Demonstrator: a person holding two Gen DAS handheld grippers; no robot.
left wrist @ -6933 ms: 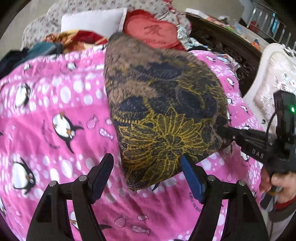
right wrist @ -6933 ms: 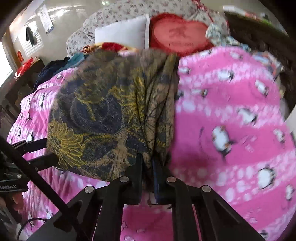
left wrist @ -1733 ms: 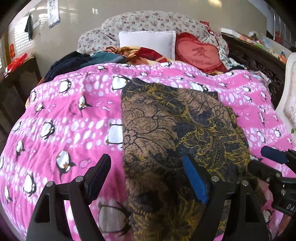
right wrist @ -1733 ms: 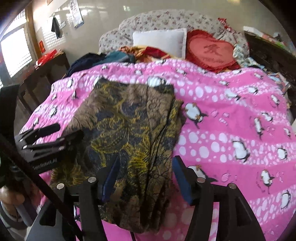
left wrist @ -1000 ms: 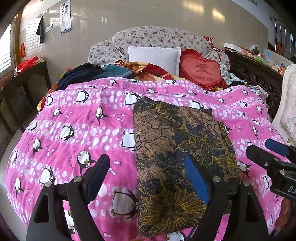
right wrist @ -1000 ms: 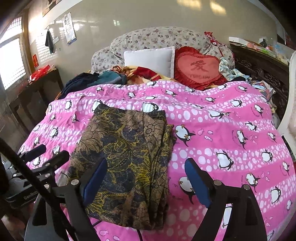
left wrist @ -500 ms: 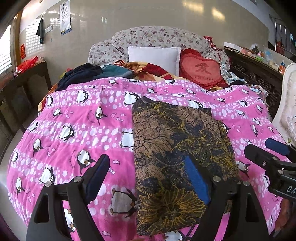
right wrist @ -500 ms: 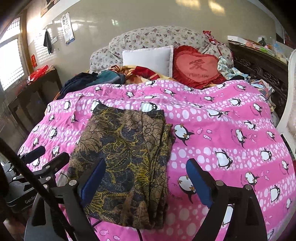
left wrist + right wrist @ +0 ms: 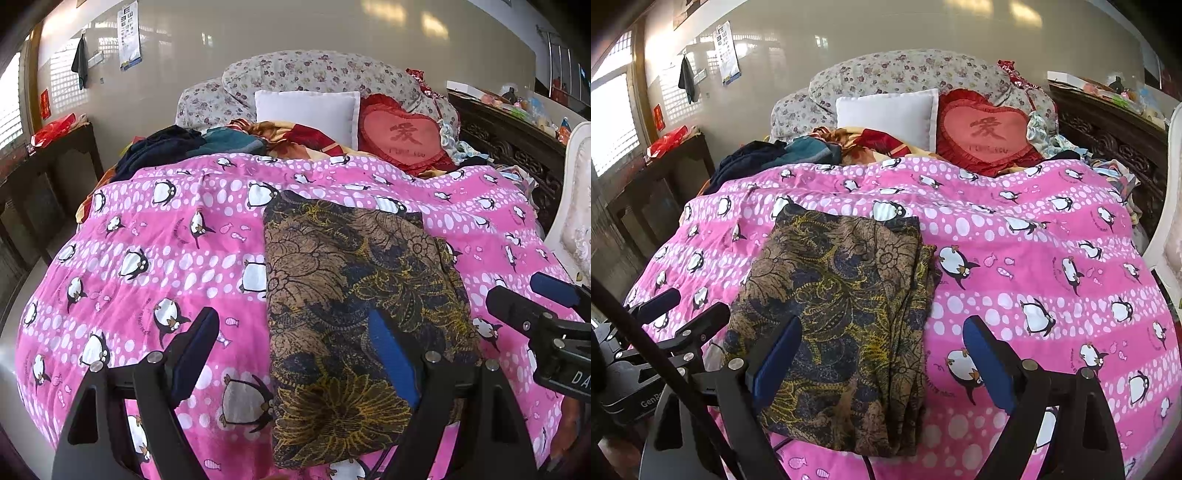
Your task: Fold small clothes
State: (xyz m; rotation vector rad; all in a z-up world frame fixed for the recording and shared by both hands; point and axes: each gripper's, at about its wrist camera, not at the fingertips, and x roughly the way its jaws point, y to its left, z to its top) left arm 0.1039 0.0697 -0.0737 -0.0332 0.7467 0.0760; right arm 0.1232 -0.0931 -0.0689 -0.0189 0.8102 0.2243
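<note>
Both the left gripper and right gripper now hover with fingers wide and empty, having released the brown-and-navy floral folded garment. It lies flat at the near edge of the pink penguin-print bed quilt; this fold looks finished.

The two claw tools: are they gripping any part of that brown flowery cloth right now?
Nothing is held. The left gripper and right gripper are open above the folded cloth.

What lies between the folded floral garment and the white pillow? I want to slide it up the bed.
Bare pink penguin quilt, then rumpled colourful bedding just before the white pillow; the garment lies short of both. Right wrist view.
</note>
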